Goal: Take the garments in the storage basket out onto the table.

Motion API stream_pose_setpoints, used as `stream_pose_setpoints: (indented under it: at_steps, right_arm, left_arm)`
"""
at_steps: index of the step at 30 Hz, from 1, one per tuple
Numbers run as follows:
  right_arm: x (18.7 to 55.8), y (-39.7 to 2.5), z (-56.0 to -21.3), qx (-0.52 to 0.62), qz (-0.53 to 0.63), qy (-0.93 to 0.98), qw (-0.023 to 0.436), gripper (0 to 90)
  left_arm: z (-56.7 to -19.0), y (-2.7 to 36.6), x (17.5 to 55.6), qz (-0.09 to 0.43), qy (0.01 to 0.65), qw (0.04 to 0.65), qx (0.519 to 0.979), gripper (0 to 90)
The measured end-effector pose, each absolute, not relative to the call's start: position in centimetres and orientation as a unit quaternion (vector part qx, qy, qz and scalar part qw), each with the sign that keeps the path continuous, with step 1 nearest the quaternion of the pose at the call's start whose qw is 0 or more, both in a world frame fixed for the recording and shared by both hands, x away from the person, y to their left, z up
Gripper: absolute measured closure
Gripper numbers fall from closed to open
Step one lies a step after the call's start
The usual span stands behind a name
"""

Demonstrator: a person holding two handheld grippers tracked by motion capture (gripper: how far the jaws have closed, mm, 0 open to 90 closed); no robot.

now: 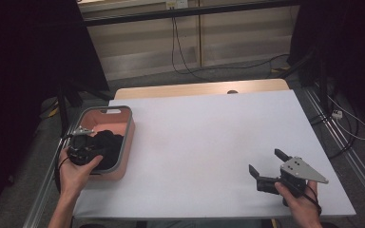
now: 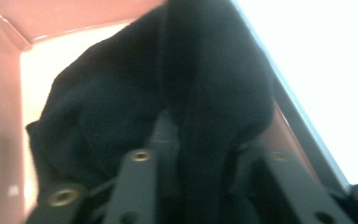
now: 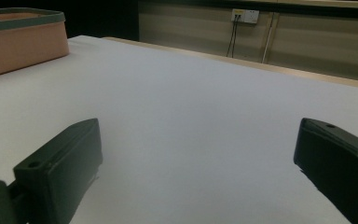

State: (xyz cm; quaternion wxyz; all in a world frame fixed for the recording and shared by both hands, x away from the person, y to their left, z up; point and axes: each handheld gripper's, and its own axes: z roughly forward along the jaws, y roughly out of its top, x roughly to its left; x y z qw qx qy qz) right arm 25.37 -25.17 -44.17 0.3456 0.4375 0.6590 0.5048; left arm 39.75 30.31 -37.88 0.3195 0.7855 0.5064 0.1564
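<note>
High view: the left gripper [image 1: 91,148] is down in the pink bin [image 1: 128,137] at the bench's [image 1: 209,142] left edge, on the black cloth [image 1: 108,142]. Left gripper view: its jaws pinch a fold of that cloth [image 2: 205,93]. Right gripper view: the right gripper [image 3: 196,172] rests low over the bench, jaws spread wide, holding nothing.

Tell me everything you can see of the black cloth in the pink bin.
The black cloth is a soft, matte, knit-looking fabric, bunched in a rumpled heap inside the pink bin, at its near end. A fold of it runs between the jaws of the left gripper, which look closed on it. Its exact garment type cannot be told.
</note>
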Motion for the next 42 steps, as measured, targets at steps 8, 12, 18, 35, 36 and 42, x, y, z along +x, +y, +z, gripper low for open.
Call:
stream_pose_setpoints:
  at_steps: [8, 12, 18, 35, 36, 42]
  right_arm:
    - [25.5, -25.1, -44.2, 0.438, 0.502, 0.661, 0.345, 0.7]
    - [25.5, -25.1, -44.2, 0.438, 0.503, 0.661, 0.343, 0.7]
    - [25.5, -25.1, -44.2, 0.437, 0.503, 0.662, 0.343, 0.7]
    - [25.4, -25.1, -44.2, 0.433, 0.504, 0.665, 0.341, 0.7]
    - [25.4, -25.1, -44.2, 0.433, 0.504, 0.665, 0.341, 0.7]
    - [25.4, -25.0, -44.2, 0.432, 0.505, 0.666, 0.339, 0.7]
  left_arm:
    - [-38.0, 30.3, 41.6, 0.148, 0.52, 0.335, 0.772, 78.3]
    - [-38.3, 30.4, 42.7, 0.149, 0.527, 0.348, 0.761, 78.8]
    - [-37.8, 30.3, 43.7, 0.164, 0.524, 0.334, 0.766, 77.6]
    - [-39.5, 30.8, 45.9, 0.185, 0.523, 0.296, 0.778, 19.3]
    - [-39.6, 30.8, 45.9, 0.189, 0.524, 0.29, 0.778, 14.5]
    - [-40.5, 30.4, 46.6, 0.177, 0.518, 0.24, 0.802, 8.4]
